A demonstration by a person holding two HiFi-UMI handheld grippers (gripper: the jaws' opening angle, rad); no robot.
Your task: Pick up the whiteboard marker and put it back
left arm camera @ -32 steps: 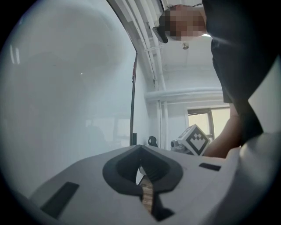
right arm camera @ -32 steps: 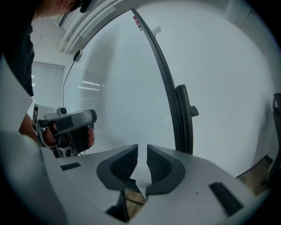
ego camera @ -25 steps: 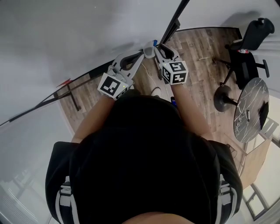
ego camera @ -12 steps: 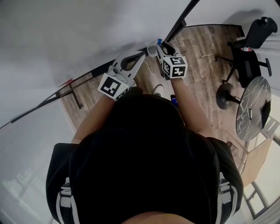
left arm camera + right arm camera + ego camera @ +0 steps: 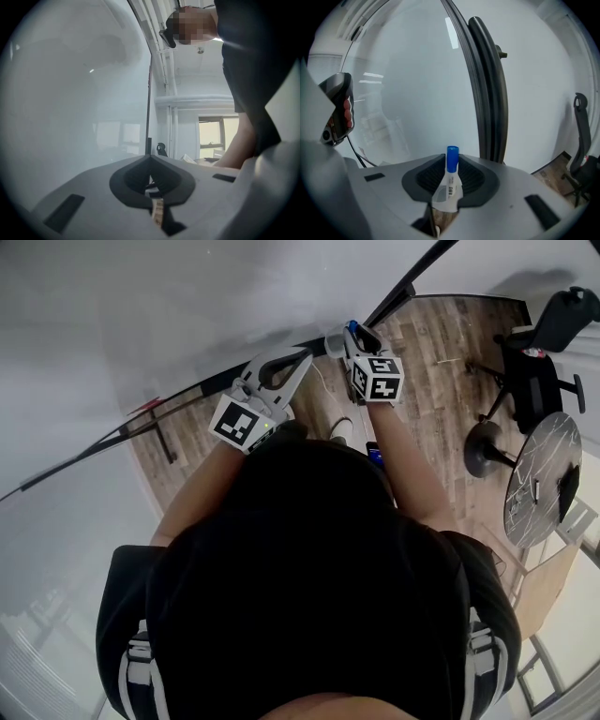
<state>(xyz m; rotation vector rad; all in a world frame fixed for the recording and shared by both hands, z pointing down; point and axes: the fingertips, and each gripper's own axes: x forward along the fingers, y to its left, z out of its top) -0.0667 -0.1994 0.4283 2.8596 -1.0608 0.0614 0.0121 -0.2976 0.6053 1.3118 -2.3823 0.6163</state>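
Note:
The whiteboard marker (image 5: 450, 185), white with a blue cap (image 5: 352, 328), stands upright between the pads of my right gripper (image 5: 452, 164). That gripper's jaws are closing on it, and it points at the whiteboard (image 5: 412, 93) beside the board's black frame edge (image 5: 487, 93). In the head view my right gripper (image 5: 345, 339) is at top centre, close to the board. My left gripper (image 5: 306, 358) sits just to its left. The left gripper (image 5: 150, 160) is shut with nothing in it and faces the whiteboard (image 5: 70, 93).
Behind me on the wood floor (image 5: 441, 362) stand a black office chair (image 5: 542, 352) and a round table (image 5: 539, 479). A dark device with red parts (image 5: 340, 112) sits at the left of the right gripper view. The whiteboard's stand foot (image 5: 161, 442) is lower left.
The two grippers' tips were touching a second ago and now stand apart. The right gripper has shifted right, and the marker's blue cap now shows at its tips.

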